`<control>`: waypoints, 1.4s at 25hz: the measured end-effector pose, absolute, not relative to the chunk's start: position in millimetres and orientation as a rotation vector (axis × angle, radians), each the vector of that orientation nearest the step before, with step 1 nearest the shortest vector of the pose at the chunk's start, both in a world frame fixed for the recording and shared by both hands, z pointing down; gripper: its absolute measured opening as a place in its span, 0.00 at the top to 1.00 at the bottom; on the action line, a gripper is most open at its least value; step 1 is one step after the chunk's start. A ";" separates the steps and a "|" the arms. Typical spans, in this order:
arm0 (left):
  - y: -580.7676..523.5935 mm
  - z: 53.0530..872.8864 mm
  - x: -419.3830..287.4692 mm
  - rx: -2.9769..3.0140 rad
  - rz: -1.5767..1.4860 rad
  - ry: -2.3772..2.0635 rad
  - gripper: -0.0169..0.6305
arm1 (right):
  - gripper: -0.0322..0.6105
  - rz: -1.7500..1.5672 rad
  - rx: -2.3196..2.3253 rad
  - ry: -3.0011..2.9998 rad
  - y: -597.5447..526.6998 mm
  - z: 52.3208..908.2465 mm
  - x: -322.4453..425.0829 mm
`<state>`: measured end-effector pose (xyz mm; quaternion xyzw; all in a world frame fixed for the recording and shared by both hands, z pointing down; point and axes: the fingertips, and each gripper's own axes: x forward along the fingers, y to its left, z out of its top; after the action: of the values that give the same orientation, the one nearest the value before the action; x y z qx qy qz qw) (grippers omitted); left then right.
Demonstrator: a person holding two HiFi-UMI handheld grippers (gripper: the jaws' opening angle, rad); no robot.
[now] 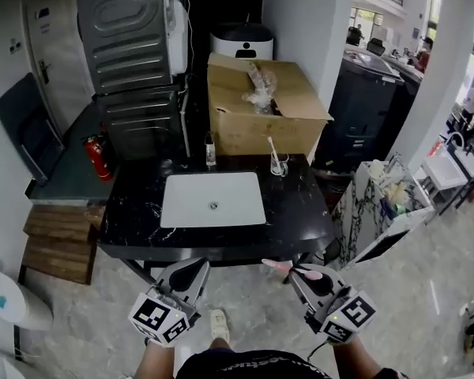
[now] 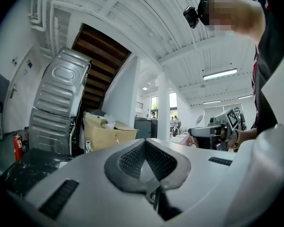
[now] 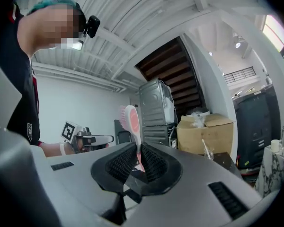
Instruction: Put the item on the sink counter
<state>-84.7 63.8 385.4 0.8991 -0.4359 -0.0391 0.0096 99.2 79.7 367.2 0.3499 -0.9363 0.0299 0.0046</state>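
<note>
A pink and white brush (image 3: 131, 121) stands upright between my right gripper's (image 3: 137, 157) pads, which are shut on its handle. In the head view the brush (image 1: 288, 268) lies across the right gripper (image 1: 300, 273), just below the front edge of the black marble sink counter (image 1: 300, 204). A white basin (image 1: 213, 200) is set into the counter. My left gripper (image 1: 193, 268) is held low at the counter's front left, its jaws together with nothing between them. The left gripper (image 2: 144, 148) points toward the counter.
On the counter's back edge stand a small bottle (image 1: 210, 150) and a glass with a stick in it (image 1: 278, 164). Behind are an open cardboard box (image 1: 261, 109) and a grey metal machine (image 1: 130, 46). A fire extinguisher (image 1: 99, 156) and wooden pallets (image 1: 59, 243) sit left; a marble cabinet (image 1: 371, 212) right.
</note>
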 end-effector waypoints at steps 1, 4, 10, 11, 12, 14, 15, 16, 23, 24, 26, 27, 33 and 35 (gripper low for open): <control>45.6 384.5 -94.4 2.806 -0.122 -1.357 0.95 | 0.86 0.097 1.096 -2.928 60.4 366.0 87.5; -6.1 382.1 -125.3 2.793 -0.112 -1.353 0.95 | 0.86 0.133 1.086 -2.937 8.7 360.5 50.3; -85.6 373.9 -165.3 2.831 -0.117 -1.311 0.95 | 0.86 0.163 1.091 -2.979 -67.4 344.4 -5.5; -95.5 373.7 -169.0 2.841 -0.114 -1.298 0.95 | 0.86 0.160 1.095 -2.960 -75.7 345.5 -10.7; -105.2 373.7 -172.2 2.845 -0.114 -1.289 0.95 | 0.86 0.150 1.099 -2.938 -83.0 346.9 -14.4; -123.5 374.0 -176.3 2.840 -0.125 -1.275 0.95 | 0.86 0.142 1.112 -2.911 -96.3 347.9 -18.9; -130.9 373.9 -176.6 2.838 -0.134 -1.265 0.95 | 0.86 0.151 1.123 -2.909 -102.4 346.8 -19.8; -136.9 373.4 -176.0 2.837 -0.145 -1.254 0.95 | 0.86 0.160 1.137 -2.913 -108.2 345.1 -19.9; -180.1 368.5 -163.4 2.842 -0.179 -1.234 0.95 | 0.86 0.099 1.160 -2.912 -150.7 338.8 -6.2; -185.3 367.0 -159.0 2.846 -0.176 -1.228 0.95 | 0.86 0.102 1.161 -2.941 -157.2 334.1 -5.9; -193.2 364.1 -151.1 2.851 -0.166 -1.230 0.95 | 0.86 0.117 1.148 -2.967 -168.1 330.2 -4.4; -196.8 363.6 -147.5 2.854 -0.155 -1.231 0.95 | 0.86 0.117 1.148 -2.967 -173.1 331.3 -1.5; -229.8 362.6 -123.2 2.852 -0.155 -1.225 0.95 | 0.86 0.169 1.296 -2.919 -219.7 347.2 44.5; -239.0 367.9 -111.4 2.851 -0.145 -1.217 0.95 | 0.86 0.192 1.370 -2.873 -239.4 357.5 68.6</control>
<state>-111.4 -239.0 367.9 0.9185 -0.3922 -0.0468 0.0194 68.6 -239.4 357.5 0.4295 -0.9007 0.0602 -0.0238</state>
